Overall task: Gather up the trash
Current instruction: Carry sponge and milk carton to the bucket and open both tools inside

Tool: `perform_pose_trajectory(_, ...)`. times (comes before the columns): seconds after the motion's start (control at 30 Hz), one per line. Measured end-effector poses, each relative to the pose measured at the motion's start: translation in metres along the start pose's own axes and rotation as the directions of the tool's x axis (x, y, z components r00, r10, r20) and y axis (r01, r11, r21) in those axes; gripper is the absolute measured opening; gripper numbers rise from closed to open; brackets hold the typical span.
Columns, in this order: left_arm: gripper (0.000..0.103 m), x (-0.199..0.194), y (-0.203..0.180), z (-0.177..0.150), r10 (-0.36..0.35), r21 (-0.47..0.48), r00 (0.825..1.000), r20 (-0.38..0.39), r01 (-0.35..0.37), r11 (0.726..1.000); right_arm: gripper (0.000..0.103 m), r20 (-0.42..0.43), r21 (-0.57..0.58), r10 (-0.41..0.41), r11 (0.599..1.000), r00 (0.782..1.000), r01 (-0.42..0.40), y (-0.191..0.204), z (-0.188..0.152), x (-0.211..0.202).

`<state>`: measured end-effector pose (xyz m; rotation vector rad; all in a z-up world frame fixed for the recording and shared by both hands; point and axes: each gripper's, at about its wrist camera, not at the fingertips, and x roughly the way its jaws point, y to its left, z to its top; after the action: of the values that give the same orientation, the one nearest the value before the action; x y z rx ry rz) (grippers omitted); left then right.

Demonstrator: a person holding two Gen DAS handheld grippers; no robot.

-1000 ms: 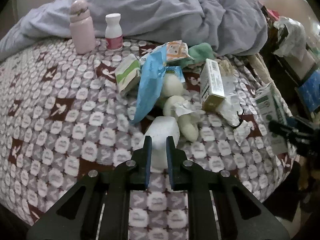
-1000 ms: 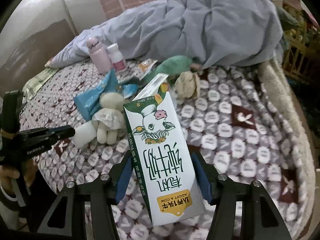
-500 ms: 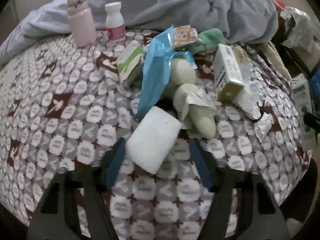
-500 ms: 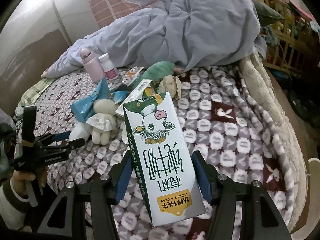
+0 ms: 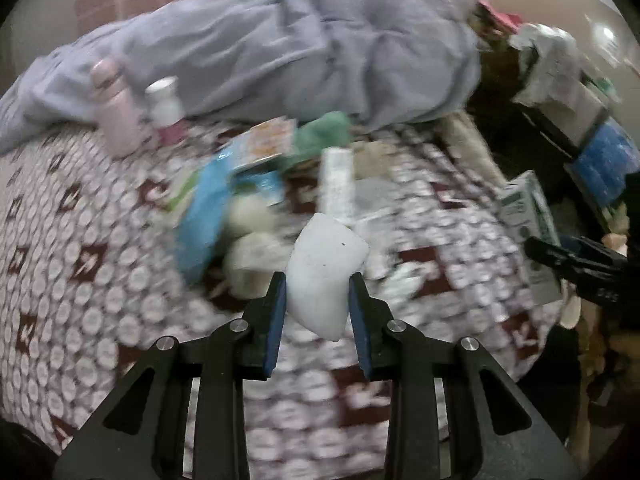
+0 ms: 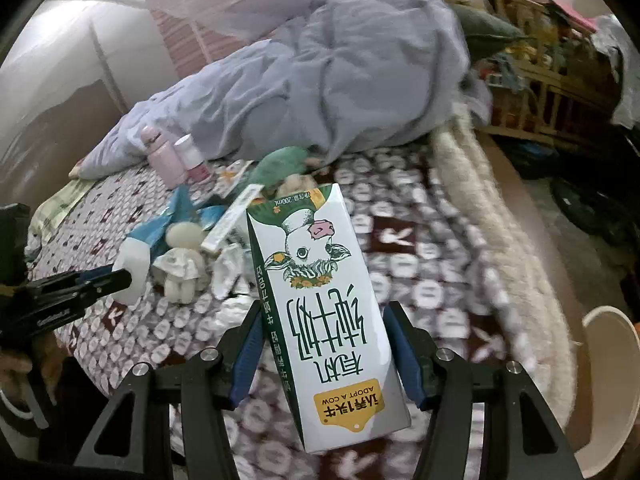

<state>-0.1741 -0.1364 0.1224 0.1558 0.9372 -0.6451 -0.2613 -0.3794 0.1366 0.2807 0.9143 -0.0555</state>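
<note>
Closing our left gripper [image 5: 316,300], we have its pads pressing a white foam block [image 5: 326,268] held above the patterned bedspread [image 5: 80,280]. Our right gripper [image 6: 326,344] pinches a milk carton [image 6: 324,312], printed side up, its far end toward twelve o'clock. Open bedspread lies at nine o'clock of the left view; the bed edge [image 6: 500,248] drops off at three o'clock of the right view. Motion blur smears the litter pile [image 5: 248,184] at eleven o'clock, so we cannot tell its pieces apart.
</note>
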Motion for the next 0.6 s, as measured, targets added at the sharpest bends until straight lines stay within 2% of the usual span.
perform_pose_trajectory(0.2,0.028,0.012,-0.076,0.020,-0.065,0.095,0.998,0.009,0.063,0.994,0.057,0.010,0.031,-0.069,0.997,0.998,0.069,-0.035,-0.005,-0.020)
perform_pose_trajectory(0.37,0.028,0.032,-0.138,0.032,-0.129,0.161,0.992,-0.013,0.130,0.978,0.057,0.025,0.078,-0.146,0.987,0.989,0.144,-0.075,-0.014,-0.040)
perform_pose_trajectory(0.6,0.028,0.058,-0.233,0.044,-0.249,0.239,0.966,-0.073,0.259,0.936,0.057,0.024,0.203,-0.244,0.951,0.970,0.234,-0.147,-0.037,-0.070)
